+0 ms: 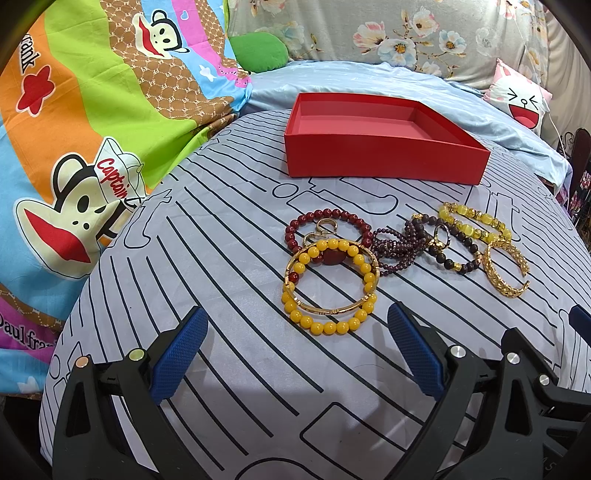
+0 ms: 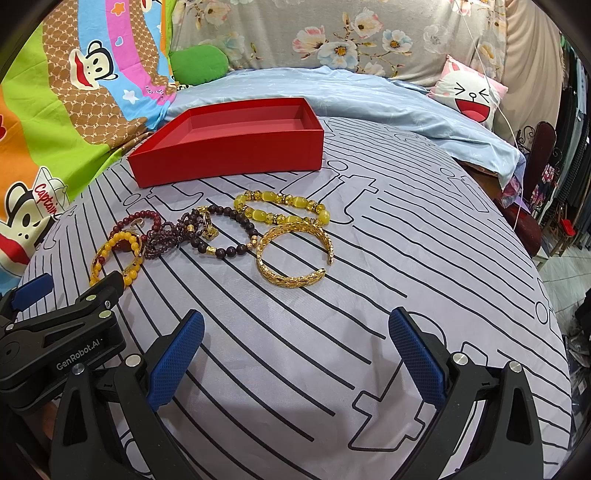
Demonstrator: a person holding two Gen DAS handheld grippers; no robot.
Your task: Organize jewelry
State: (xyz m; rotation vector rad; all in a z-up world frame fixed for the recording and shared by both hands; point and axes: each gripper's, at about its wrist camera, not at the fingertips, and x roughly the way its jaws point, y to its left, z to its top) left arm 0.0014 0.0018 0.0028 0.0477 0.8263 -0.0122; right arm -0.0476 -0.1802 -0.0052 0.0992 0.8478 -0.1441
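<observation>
An empty red box [image 1: 384, 158] [image 2: 229, 155] stands at the back of the striped sheet. In front of it lies a row of jewelry: a yellow bead bracelet [image 1: 328, 325] with a thin gold bangle [image 1: 332, 310] on it, a dark red bead bracelet [image 1: 325, 216], purple bead strands [image 1: 391, 251], a dark brown bead bracelet [image 2: 229, 251], a pale yellow stone bracelet [image 2: 284, 206] and a gold cuff [image 2: 291, 277]. My left gripper [image 1: 295, 354] is open just short of the yellow bead bracelet. My right gripper [image 2: 295, 354] is open, short of the gold cuff.
A cartoon monkey quilt [image 1: 74, 129] rises on the left. A blue blanket [image 2: 369, 96], a floral pillow [image 2: 314, 33] and a rabbit cushion [image 2: 469, 92] lie behind the box. The bed edge drops off at the right [image 2: 546, 295].
</observation>
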